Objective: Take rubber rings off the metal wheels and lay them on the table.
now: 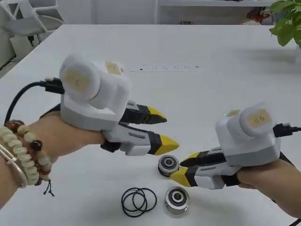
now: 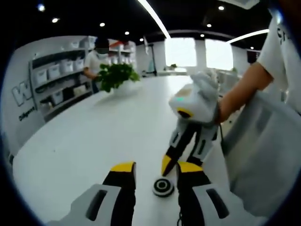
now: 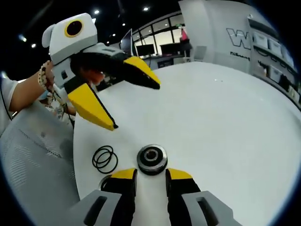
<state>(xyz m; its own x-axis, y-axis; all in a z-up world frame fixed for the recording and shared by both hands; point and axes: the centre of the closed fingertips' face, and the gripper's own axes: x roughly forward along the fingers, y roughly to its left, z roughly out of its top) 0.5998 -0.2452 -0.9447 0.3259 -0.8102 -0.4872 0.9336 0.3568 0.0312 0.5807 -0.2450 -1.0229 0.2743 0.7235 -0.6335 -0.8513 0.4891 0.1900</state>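
A leafy green plant stands at the far right, and a white chair stands beyond the far left corner. A row of flush sockets runs between them. Behind the plant, a person faces wall shelves that hold white bins.

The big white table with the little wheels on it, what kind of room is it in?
Probably an office or showroom, not a home: grey wall shelves hold white storage boxes, rows of round ceiling lights shine above, and a leafy green plant sits on the long white table.
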